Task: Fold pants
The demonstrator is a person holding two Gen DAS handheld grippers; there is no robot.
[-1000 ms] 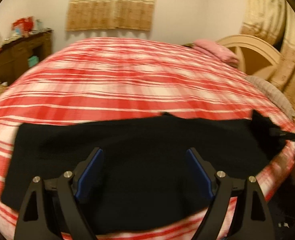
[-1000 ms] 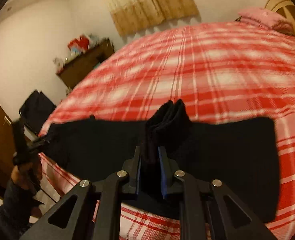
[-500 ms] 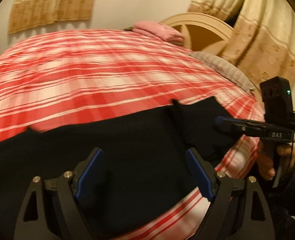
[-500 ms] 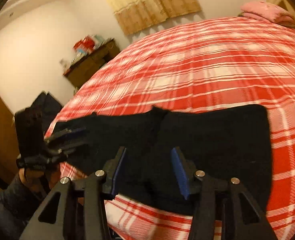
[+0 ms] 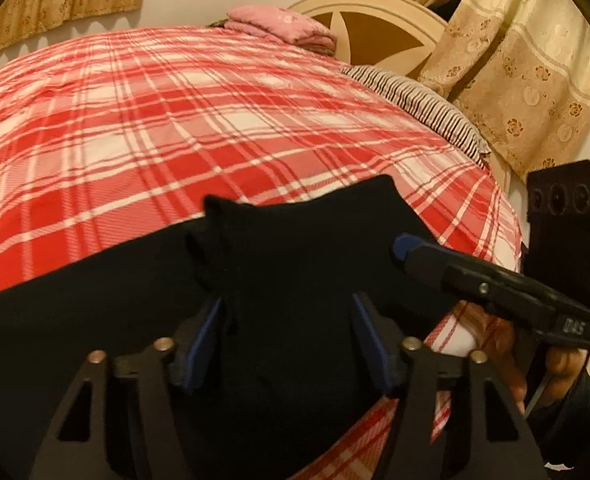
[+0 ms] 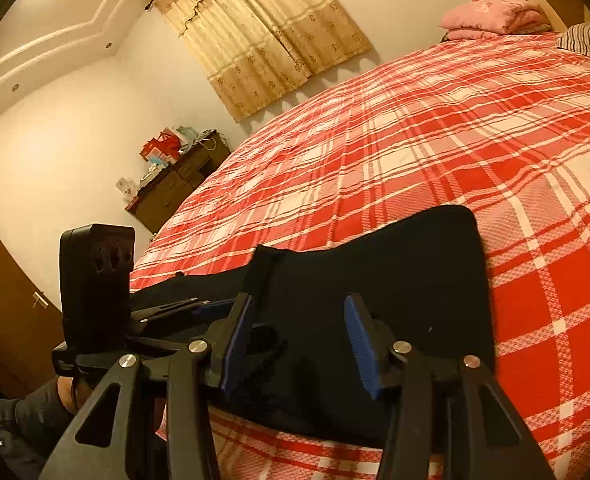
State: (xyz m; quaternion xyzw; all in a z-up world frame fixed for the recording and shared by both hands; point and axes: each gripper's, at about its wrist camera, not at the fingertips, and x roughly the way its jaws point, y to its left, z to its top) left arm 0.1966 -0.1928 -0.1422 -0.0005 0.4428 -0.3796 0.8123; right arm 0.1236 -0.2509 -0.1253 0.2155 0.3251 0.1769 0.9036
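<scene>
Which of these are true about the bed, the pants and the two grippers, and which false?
1. The pants are black. True.
2. The pants lie by the headboard. False: they lie at the near edge of the bed.
3. The right gripper is clamped on cloth. False: its jaws stand apart over the pants.
4. A pink pillow lies at the bed's far end. True.
5. The bedspread is plain blue. False: red and white plaid.

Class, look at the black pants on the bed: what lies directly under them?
The black pants lie on the red-and-white plaid bedspread, which shows all around them. Whatever sits beneath the cloth itself is covered.
</scene>
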